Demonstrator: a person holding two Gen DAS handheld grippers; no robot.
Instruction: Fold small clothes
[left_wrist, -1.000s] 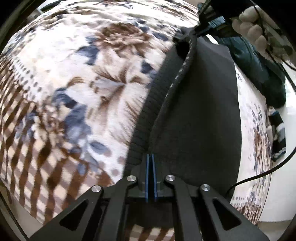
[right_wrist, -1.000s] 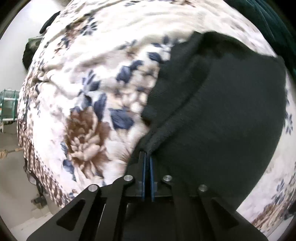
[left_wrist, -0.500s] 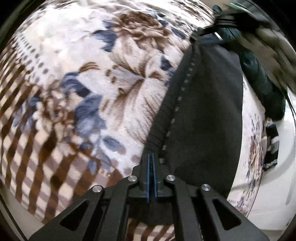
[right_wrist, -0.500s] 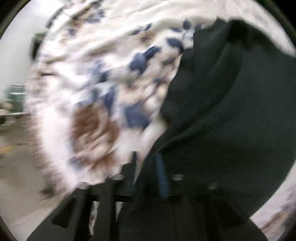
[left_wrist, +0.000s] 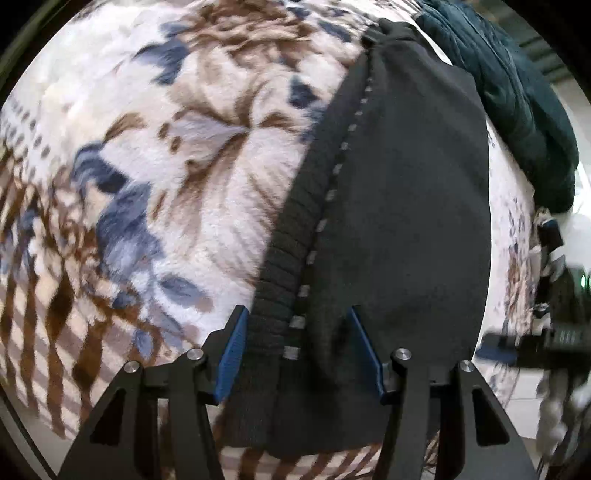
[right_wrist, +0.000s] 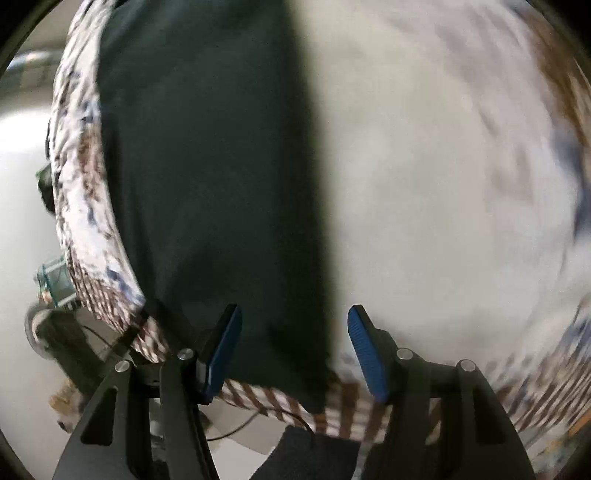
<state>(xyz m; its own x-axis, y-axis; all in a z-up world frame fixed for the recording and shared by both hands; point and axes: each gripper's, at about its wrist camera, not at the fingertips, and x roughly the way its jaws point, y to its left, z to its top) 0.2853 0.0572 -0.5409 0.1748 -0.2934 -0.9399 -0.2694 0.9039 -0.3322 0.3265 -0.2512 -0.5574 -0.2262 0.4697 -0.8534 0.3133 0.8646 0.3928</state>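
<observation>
A small black garment (left_wrist: 399, 206) with a ribbed hem and a dashed grey trim line lies flat on the floral blanket (left_wrist: 177, 155). My left gripper (left_wrist: 299, 354) is open, its blue pads either side of the garment's near hem corner. In the blurred right wrist view the same black garment (right_wrist: 207, 177) lies as a long dark strip on the blanket (right_wrist: 443, 177). My right gripper (right_wrist: 293, 350) is open over its near edge and holds nothing.
A dark teal garment (left_wrist: 517, 110) is heaped at the far right of the bed. The bed's edge and pale floor (right_wrist: 22, 206) show at the left of the right wrist view. Cables and dark objects (left_wrist: 546, 332) lie off the bed's right side.
Both grippers were shut on the garment's hem and are now open, with the garment laid flat. The right gripper has swung away and its view is blurred by motion.
</observation>
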